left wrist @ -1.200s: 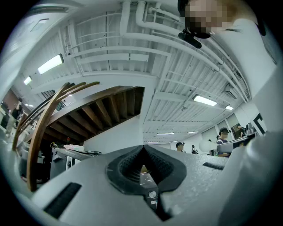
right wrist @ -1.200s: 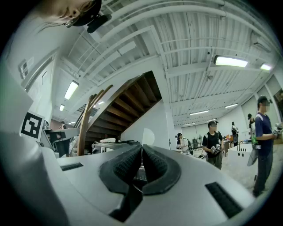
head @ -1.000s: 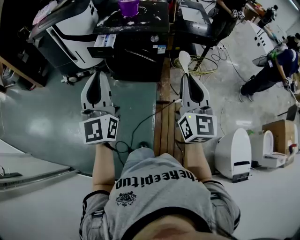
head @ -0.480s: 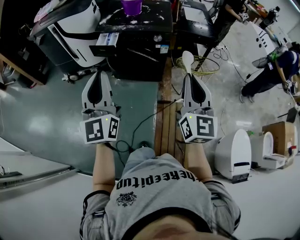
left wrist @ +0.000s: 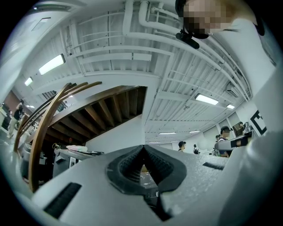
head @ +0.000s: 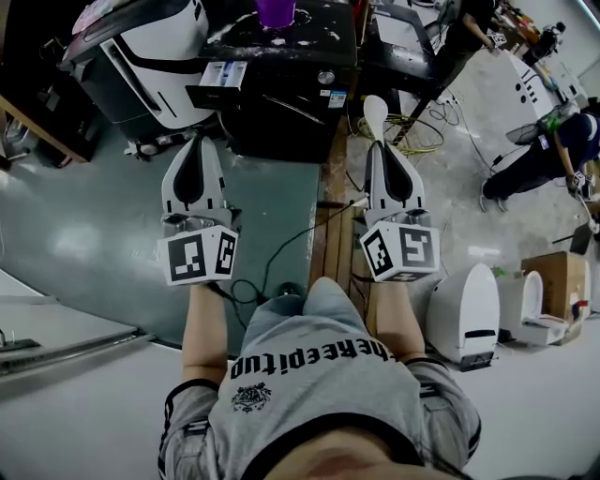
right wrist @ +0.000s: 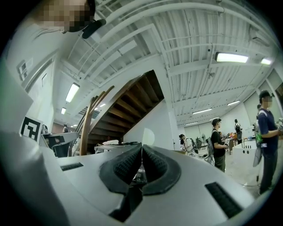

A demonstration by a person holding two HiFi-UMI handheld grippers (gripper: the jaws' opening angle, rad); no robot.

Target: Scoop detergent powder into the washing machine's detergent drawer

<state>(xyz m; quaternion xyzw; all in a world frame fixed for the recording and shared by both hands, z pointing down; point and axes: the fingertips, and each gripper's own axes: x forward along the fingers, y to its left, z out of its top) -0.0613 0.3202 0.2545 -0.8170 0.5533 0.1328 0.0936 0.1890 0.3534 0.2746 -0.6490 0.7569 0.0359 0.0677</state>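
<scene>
The dark washing machine (head: 281, 108) stands at the top of the head view. Its detergent drawer (head: 222, 77) is pulled out on the left, showing white and blue compartments. A purple cup (head: 277, 11) sits on the powder-dusted top. My right gripper (head: 377, 142) is shut on the handle of a white scoop (head: 375, 112), whose bowl points toward the machine; the bowl shows as a pale oval scoop (right wrist: 148, 136) past the right gripper (right wrist: 141, 145). My left gripper (head: 197, 139) is held level beside it, short of the drawer; the left gripper (left wrist: 142, 146) is shut with nothing in it.
A white appliance (head: 141, 56) stands left of the machine. Wooden planks (head: 333, 244) and black cables (head: 272, 262) lie on the floor under my arms. White toilets (head: 466, 314) and a cardboard box (head: 555, 272) stand at the right. A person (head: 544, 150) crouches at the far right.
The washing machine and drawer have slid lower in the head view, closer to both grippers. The right gripper still holds the scoop; the left stays shut.
</scene>
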